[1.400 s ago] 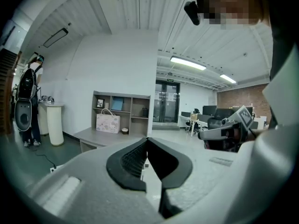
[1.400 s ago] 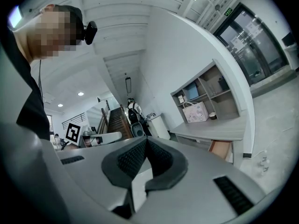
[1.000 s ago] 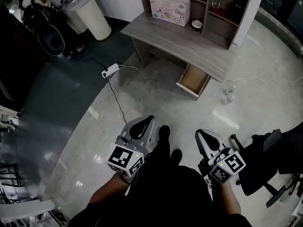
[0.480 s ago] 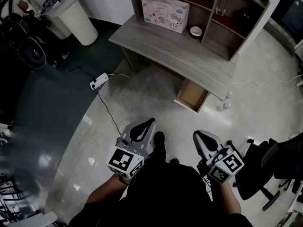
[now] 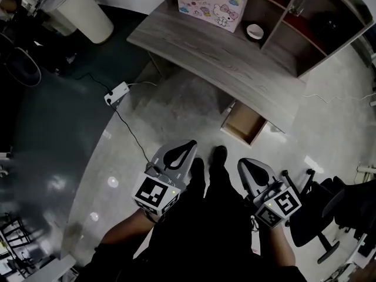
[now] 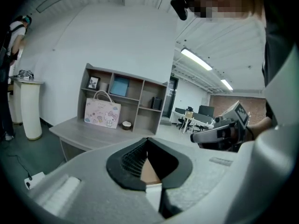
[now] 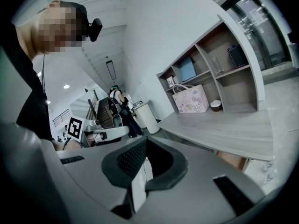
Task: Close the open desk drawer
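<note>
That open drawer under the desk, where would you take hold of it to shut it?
Its front panel, coming from the floor side facing the desk. The drawer sticks out toward the person, panel first, so a flat push there probably does it; no handle shows.

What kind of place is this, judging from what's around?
Most likely an office or study workspace: a grey desk with a shelf unit on top, a black swivel chair nearby, and a power strip on the floor.
</note>
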`<move>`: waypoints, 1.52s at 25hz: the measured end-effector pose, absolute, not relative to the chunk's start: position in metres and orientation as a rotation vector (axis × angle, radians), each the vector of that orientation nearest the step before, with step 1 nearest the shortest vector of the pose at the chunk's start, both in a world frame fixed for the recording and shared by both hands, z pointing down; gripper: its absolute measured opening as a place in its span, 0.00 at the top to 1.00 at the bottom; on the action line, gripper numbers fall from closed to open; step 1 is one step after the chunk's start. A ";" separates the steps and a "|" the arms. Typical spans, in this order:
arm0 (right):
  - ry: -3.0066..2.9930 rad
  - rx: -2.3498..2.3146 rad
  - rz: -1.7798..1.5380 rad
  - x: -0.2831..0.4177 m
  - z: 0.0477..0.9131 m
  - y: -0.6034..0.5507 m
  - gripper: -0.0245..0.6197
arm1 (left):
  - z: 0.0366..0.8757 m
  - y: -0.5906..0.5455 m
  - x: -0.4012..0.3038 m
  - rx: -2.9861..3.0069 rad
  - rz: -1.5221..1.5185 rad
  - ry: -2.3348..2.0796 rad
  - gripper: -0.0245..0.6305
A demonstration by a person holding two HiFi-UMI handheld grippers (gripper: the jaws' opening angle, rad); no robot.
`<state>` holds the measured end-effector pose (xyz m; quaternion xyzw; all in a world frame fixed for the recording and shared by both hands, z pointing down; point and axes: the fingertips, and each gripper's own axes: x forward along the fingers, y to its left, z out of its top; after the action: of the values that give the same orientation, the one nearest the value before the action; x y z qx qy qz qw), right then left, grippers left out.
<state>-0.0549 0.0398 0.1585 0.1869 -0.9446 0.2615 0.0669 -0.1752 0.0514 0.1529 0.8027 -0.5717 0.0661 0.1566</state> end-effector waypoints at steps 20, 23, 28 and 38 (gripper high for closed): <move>-2.652 0.622 0.893 -0.043 0.347 -0.064 0.94 | 0.313 -0.068 -0.160 2.195 0.349 -1.455 0.95; -2.634 0.613 0.935 -0.049 0.374 -0.066 0.94 | 0.336 -0.076 -0.161 2.192 0.357 -1.441 0.95; -2.591 0.582 0.949 -0.063 0.421 -0.068 0.94 | 0.381 -0.087 -0.172 2.152 0.351 -1.445 0.95; -2.493 0.581 1.018 -0.074 0.517 -0.063 0.94 | 0.479 -0.092 -0.160 2.101 0.360 -1.335 0.95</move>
<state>-0.0741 -0.0634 0.5174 0.2070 -0.8881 0.3627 0.1919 -0.1595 -0.0920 0.4792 0.7946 -0.5051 0.1364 0.3081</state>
